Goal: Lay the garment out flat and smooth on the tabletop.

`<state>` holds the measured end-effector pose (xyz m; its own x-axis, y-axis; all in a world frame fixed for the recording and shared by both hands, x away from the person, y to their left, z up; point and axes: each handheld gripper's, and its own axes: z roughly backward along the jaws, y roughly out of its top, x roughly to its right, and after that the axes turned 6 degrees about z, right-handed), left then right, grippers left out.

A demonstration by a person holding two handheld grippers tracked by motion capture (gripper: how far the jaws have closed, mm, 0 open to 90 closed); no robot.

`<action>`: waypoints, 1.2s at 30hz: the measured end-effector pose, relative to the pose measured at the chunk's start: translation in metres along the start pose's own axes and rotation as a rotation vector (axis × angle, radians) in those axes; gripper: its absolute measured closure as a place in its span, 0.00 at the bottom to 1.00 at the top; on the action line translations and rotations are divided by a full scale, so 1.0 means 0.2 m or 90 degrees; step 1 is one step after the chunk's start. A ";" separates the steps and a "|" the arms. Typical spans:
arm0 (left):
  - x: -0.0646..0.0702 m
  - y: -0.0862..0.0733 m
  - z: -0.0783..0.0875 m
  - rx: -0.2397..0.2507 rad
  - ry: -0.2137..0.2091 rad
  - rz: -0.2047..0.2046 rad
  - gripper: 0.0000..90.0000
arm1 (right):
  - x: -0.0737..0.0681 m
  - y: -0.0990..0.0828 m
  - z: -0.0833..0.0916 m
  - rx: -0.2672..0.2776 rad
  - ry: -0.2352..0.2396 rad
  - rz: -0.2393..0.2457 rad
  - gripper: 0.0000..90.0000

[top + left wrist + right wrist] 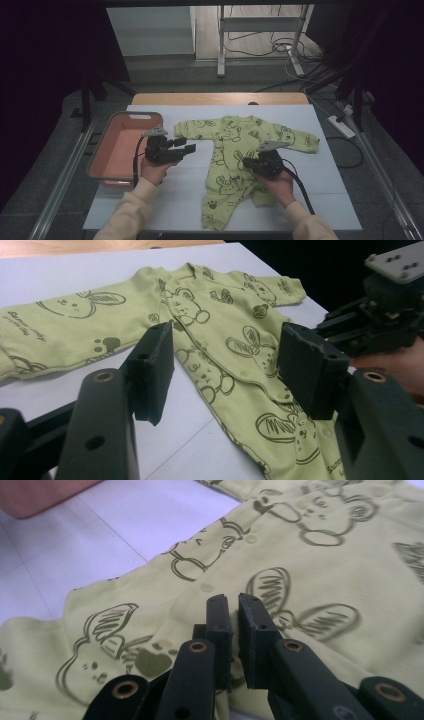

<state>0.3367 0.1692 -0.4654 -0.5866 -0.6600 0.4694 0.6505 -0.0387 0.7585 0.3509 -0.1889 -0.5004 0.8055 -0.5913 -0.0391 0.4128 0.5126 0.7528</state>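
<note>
The left gripper point(186, 145) hangs over bare table between the tub point(102, 165) and the romper point(235, 150) in the high view, jaws apart and nothing between them, while the right gripper point(248, 164) sits low over the romper's middle, above the legs. The romper lies flat and face up on the white sheet point(320, 190), sleeves spread, one leg reaching toward the near edge. In the left gripper view the left gripper point(225, 372) stands wide and empty, pointing across the table at the romper point(215, 335), with the right gripper point(380, 315) off to one side. In the right gripper view the right gripper point(235, 630) is nearly closed, a thin slit between the pads; they rest just over the romper point(320, 570) near its snap line, and I cannot tell whether any cloth is pinched. This looks like the start of a fold or a pick-up to the tub. Next, the right gripper likely needs a sure pinch of fabric, and the left should come in to take a sleeve or edge.
</note>
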 end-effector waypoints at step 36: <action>-0.01 0.00 0.01 0.007 0.000 0.004 0.44 | 0.04 -0.26 0.24 -0.048 0.033 -0.072 0.62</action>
<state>0.3380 0.1714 -0.4653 -0.5828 -0.6598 0.4744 0.6485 -0.0258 0.7608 0.3165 -0.2499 -0.5087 0.7718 -0.6163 -0.1562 0.5319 0.4912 0.6898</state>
